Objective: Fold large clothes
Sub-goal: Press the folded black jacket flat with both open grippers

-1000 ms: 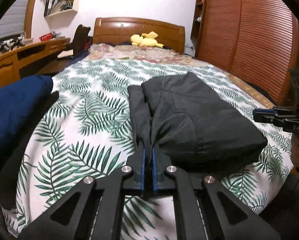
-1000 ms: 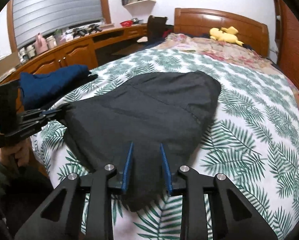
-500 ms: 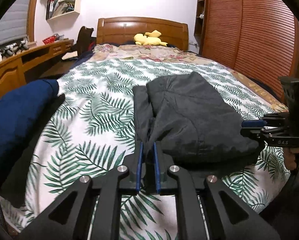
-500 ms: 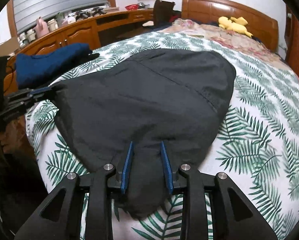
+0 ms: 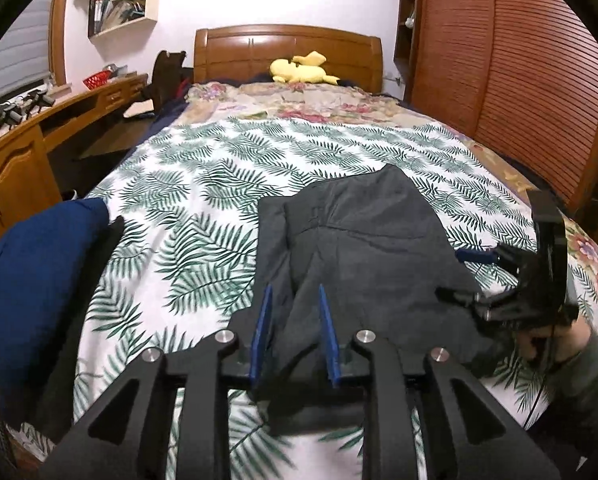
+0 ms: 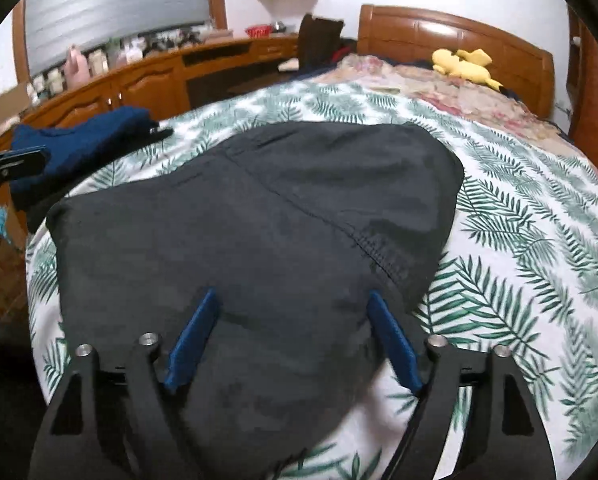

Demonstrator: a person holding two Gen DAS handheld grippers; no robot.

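Two grippers sit at the near edge of the bed, each with its jaws opening. The left gripper [image 5: 293, 334] has a narrow gap between its blue pads, and a fold of the dark garment [image 5: 359, 248] lies in that gap without being pinched. The right gripper [image 6: 293, 338] stands wide apart, its pads [image 6: 193, 338] resting over the near hem with cloth between them but not pressed. That garment, folded into a thick dark bundle, lies on the leaf-print bedspread [image 5: 203, 184] near the foot of the bed, its near hem drooping slightly over the edge. It looks soft and limp, somewhat padded, and light for its bulk; I would expect it to sag and slide out of shape if lifted by one point. The firmer places to take hold are likely the stitched seam [image 6: 363, 240] and the doubled corners of the near hem. To the left a blue garment [image 5: 31, 272] is heaped at the bed's side. Farther back lie a floral quilt [image 5: 299, 100], a yellow plush toy [image 5: 299, 72] and the wooden headboard [image 5: 287, 54].
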